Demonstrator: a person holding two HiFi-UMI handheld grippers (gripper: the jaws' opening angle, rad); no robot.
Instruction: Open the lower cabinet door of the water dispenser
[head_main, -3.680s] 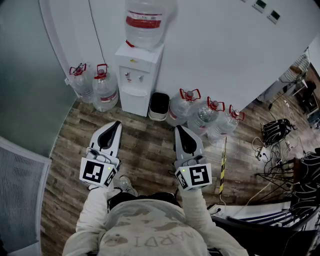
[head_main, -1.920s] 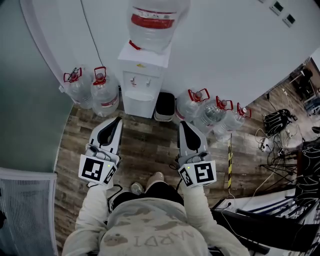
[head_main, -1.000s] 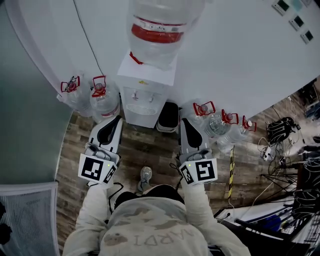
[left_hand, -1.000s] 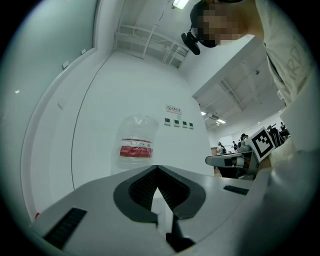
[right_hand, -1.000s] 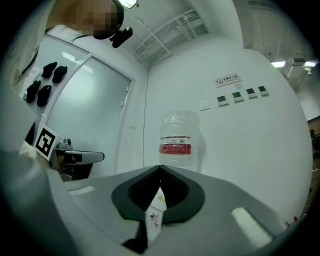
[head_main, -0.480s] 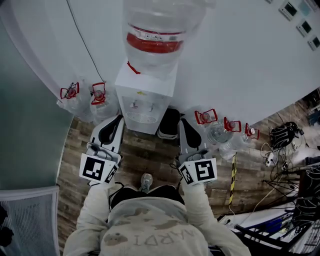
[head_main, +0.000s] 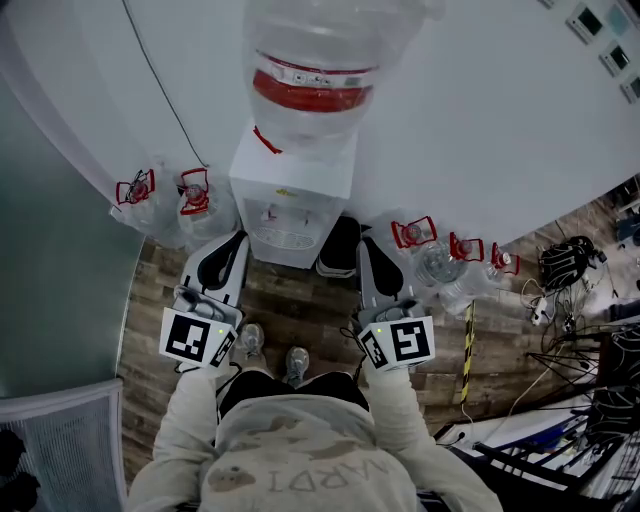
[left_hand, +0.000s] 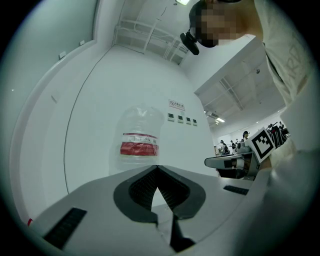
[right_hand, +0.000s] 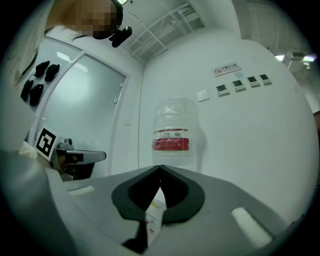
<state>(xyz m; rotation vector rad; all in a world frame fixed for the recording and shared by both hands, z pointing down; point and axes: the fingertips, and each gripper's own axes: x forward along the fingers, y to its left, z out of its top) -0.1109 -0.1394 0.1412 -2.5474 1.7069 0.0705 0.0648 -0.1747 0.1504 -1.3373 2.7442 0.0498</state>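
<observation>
The white water dispenser (head_main: 292, 192) stands against the wall with a big clear bottle (head_main: 325, 70) on top. Its taps and drip tray (head_main: 284, 238) face me; the lower cabinet door is hidden below them from this steep angle. My left gripper (head_main: 233, 240) is shut and empty, level, its tip just left of the dispenser's front. My right gripper (head_main: 367, 246) is also shut and empty, just right of it. The left gripper view has the bottle (left_hand: 140, 141) above its closed jaws (left_hand: 157, 168). In the right gripper view the bottle (right_hand: 173, 134) rises over the closed jaws (right_hand: 160, 168).
Spare water jugs (head_main: 165, 197) stand left of the dispenser, and more jugs (head_main: 445, 258) stand to its right. A black bin (head_main: 340, 246) sits against its right side. Cables (head_main: 565, 262) and a yellow-black strip (head_main: 468, 350) lie on the floor at right. A mesh panel (head_main: 60, 440) is at lower left.
The person has walked up to the dispenser, and it now fills more of the head view. Both grippers came closer to its front, side by side, jaws still shut.
</observation>
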